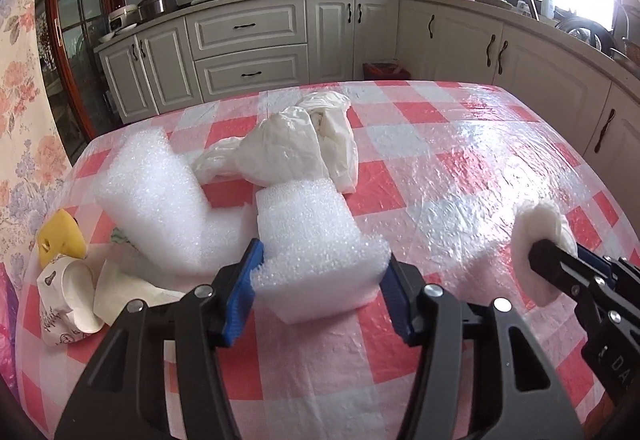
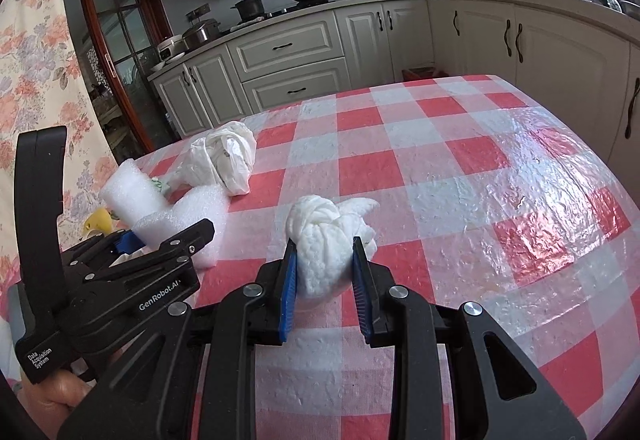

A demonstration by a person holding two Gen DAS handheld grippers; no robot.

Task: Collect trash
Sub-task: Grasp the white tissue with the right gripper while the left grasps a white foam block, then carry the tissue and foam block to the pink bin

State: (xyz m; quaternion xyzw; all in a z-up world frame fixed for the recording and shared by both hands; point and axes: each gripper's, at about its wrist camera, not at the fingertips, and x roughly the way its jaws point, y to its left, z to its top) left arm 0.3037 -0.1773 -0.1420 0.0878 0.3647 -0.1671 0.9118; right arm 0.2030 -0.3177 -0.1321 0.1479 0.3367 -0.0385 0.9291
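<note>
Table: red-and-white checked table under clear plastic film [image 1: 460,144]; all trash lies toward its left edge and left near corner, apart from the wad in the right tool.
Larger foam: long white foam block [image 1: 160,200], lying near the left edge, its long axis running from the far left toward the near middle.
Bag: crumpled white plastic bag [image 1: 288,152], just beyond both foam pieces, toward the far edge.
Smaller foam: short white foam block [image 1: 316,252], touching the larger one, directly ahead of the left gripper [image 1: 320,280]; its long axis points away from the tool, along the fingers.
Left tool state: jaws half spread, both blue pads against the block's sides; grip judged to be just taking hold.
Paper: printed white paper wrapper [image 1: 68,304] and yellow scrap [image 1: 60,236] at the left near corner.
Right tool state: right gripper [image 2: 325,264] pinching a knotted white tissue wad [image 2: 324,240], which sits over the near middle of the table.
Deciding relation: remaining trash lies left of both tools; left hand is nearer.
Risk: soft foam may slip if the squeeze is light.
</note>
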